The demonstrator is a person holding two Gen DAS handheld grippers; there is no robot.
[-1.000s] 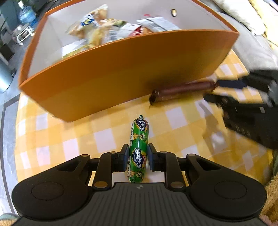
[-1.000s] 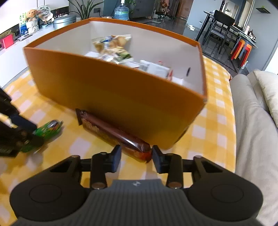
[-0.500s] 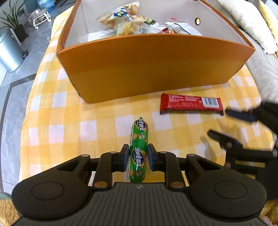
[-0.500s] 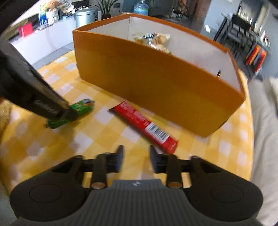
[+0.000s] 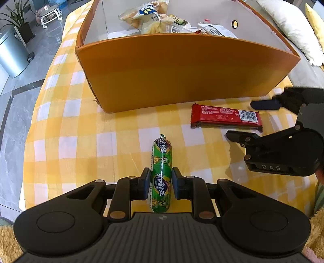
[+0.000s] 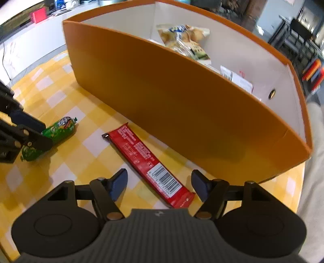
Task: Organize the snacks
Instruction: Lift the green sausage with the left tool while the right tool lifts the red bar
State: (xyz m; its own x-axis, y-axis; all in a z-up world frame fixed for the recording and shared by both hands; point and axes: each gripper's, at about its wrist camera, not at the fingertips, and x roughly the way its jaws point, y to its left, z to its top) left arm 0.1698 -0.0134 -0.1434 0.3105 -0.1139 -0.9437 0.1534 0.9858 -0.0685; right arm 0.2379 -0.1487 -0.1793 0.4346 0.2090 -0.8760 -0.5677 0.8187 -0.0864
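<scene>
My left gripper (image 5: 161, 185) is shut on a green sausage snack (image 5: 161, 172), also seen in the right wrist view (image 6: 54, 134), low over the yellow checked tablecloth (image 5: 81, 141). A red chocolate bar (image 5: 225, 118) lies flat in front of the orange box (image 5: 182, 70). My right gripper (image 6: 159, 185) is open, with the bar's barcode end (image 6: 164, 178) between its fingers without touching them. In the left wrist view the right gripper (image 5: 253, 119) is at the bar's right end. The box holds several snack packets (image 5: 154, 18).
The orange box (image 6: 182, 101) fills the far side of the table. A grey sofa with pillows (image 5: 299, 26) lies to the right. A metal bin (image 5: 10, 54) and a plant stand on the floor at left.
The right gripper let go of the red bar, which fell flat on the cloth, then opened wide around its barcode end. The left gripper pulled back from the box, holding the sausage.
</scene>
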